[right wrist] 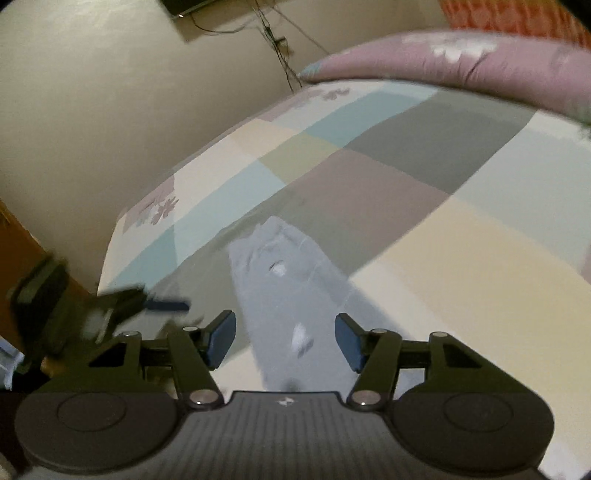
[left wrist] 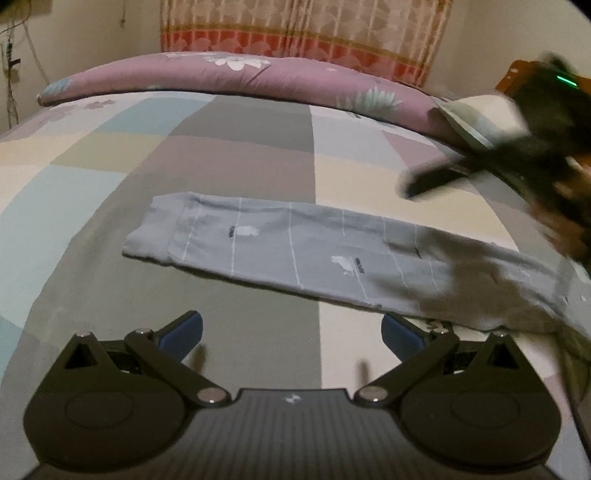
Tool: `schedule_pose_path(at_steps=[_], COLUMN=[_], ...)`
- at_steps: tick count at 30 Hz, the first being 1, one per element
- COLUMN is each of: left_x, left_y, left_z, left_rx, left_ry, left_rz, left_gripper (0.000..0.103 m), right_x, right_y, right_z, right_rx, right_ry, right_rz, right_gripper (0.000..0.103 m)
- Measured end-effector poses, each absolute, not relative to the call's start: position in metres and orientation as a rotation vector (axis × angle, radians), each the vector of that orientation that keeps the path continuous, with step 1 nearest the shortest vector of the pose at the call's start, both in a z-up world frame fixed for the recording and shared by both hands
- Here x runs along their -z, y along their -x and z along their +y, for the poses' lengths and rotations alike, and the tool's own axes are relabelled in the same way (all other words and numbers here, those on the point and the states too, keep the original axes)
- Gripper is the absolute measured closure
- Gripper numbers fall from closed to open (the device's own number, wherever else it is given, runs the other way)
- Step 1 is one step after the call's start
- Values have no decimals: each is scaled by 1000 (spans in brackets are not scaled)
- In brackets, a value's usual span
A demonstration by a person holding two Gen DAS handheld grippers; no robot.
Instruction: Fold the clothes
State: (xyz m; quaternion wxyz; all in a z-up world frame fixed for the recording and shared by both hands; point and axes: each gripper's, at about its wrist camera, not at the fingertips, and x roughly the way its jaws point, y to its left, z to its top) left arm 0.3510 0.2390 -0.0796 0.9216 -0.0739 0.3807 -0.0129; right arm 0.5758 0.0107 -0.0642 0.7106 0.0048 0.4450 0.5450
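A grey garment (left wrist: 295,251), folded lengthwise into a long narrow strip with thin white lines and small white prints, lies flat on the bed (left wrist: 240,147), running from the middle of the left wrist view down toward the near right, where its end bunches a little at the bed's edge. In the right wrist view the same strip (right wrist: 280,288) stretches away from the camera, its near end lying between that gripper's two fingers. The left gripper (left wrist: 291,334) hangs just short of the strip's near edge with its blue-padded fingers (left wrist: 184,334) spread wide and nothing between them. The right gripper (right wrist: 285,341) is over the near end of the cloth, its jaws likewise apart and not clamping the fabric; from the left wrist it appears as a dark motion-blurred shape (left wrist: 517,147) at the far right. The bedsheet is a patchwork of pastel blocks, grey, blue, cream and mauve. A long purple floral bolster (left wrist: 258,77) lies along the far side, with a patterned orange curtain (left wrist: 303,33) behind it.
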Motion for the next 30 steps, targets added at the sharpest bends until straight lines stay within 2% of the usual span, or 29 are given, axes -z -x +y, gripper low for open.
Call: schedule_pose_path(at_steps=[8, 20, 22, 30], left_x=[84, 78, 77, 76], left_y=[-350, -345, -345, -345], left_z=[240, 256, 257, 263], left_rx=[42, 20, 17, -18], left_ry=[122, 164, 169, 171], left_rz=[802, 771, 768, 767], left_gripper=[1, 1, 1, 1], right_x=[111, 131, 131, 134], right_y=[-624, -651, -652, -646], right_z=[89, 142, 141, 183], right_rx=[-1294, -1419, -1414, -1414], right_ry=[83, -52, -49, -21], right_rz=[1145, 1176, 1171, 1118], right_gripper=[37, 35, 42, 44])
